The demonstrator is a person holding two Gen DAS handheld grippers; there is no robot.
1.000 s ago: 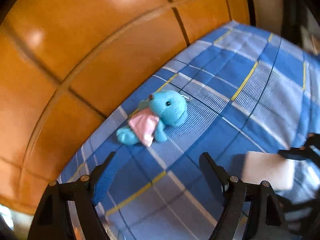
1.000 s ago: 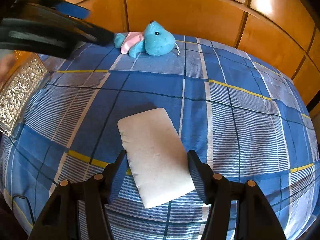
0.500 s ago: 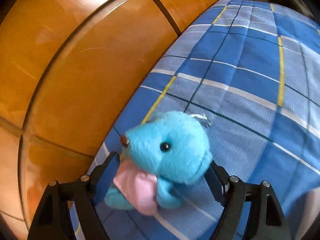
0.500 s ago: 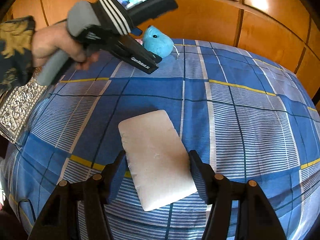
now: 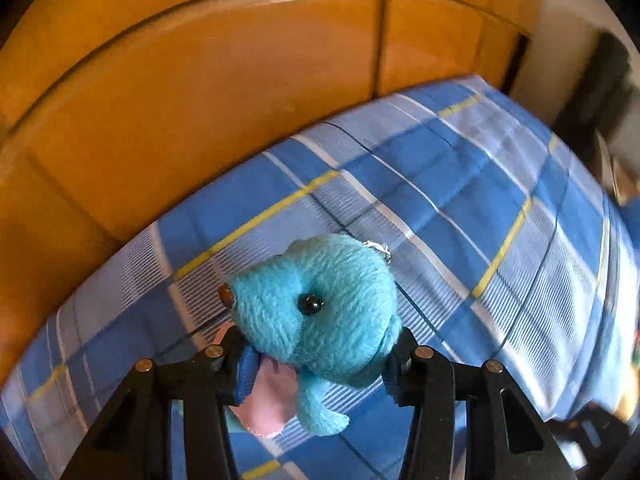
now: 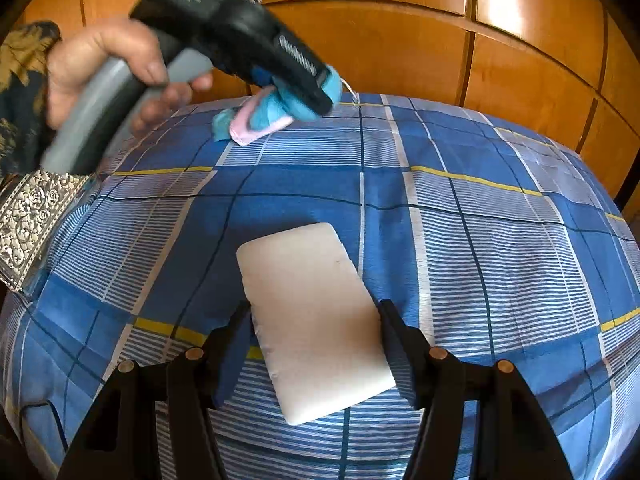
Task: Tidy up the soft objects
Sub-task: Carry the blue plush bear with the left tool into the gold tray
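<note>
1. Left gripper [image 5: 316,364]: a second ago it hung wide above the bed with the plush well ahead of it; I have since brought it down over the toy. Its jaws are closing now, the plush between them, blue pads pressing the neck and body from both sides.
2. Plush [image 5: 320,308]: blue animal with a pink bib, at the far edge of the bedspread [image 5: 460,208], just beside the wooden headboard [image 5: 200,100]. From the right wrist view it looks barely off the cloth, if at all; I cannot tell whether it is lifted.
3. Right gripper [image 6: 316,344]: unchanged over the second. Jaws parted either side of the white pad [image 6: 316,320], which lies flat on the bedspread near the middle; whether the fingers touch its edges I cannot tell.
4. Hand [image 6: 104,68]: wrapped round the left tool's grey handle.
5. Meaning for the task: first soft item is being secured, so carrying it off looks the likely step. The pad remains to be picked.
</note>
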